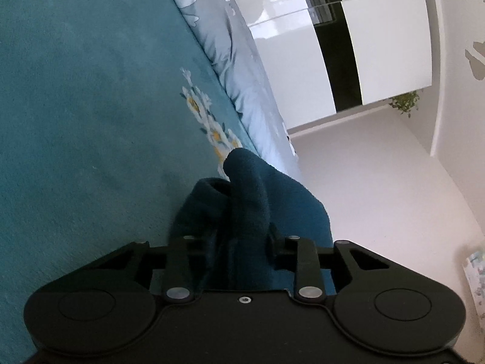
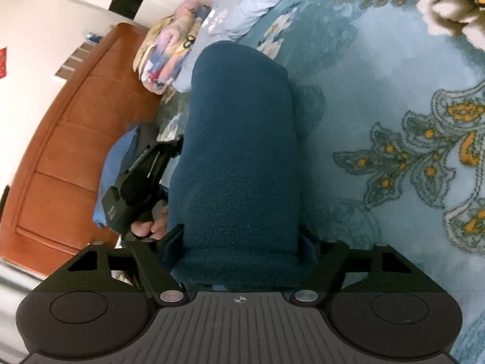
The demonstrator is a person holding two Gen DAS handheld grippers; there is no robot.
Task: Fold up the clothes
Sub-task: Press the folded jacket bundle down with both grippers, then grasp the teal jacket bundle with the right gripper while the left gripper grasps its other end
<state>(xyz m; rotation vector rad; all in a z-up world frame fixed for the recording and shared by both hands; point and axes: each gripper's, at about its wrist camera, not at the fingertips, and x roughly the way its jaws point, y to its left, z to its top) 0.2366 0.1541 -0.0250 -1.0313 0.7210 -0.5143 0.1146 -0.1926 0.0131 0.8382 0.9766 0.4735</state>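
The right gripper (image 2: 241, 242) was observed clamped on a dark teal fleece garment (image 2: 239, 157), which was held raised above the floral teal bedspread (image 2: 394, 106). The left gripper (image 1: 239, 242) was likewise closed on the same fleece. Beyond, a folded patterned blanket (image 2: 165, 51) was noted against the wooden headboard (image 2: 69, 139).

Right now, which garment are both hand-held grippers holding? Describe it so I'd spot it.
On the teal floral bedspread, near the wooden headboard, hangs a dark teal fleece garment. Unlike the colourful folded stack behind it, it is plain, fuzzy and unpatterned.
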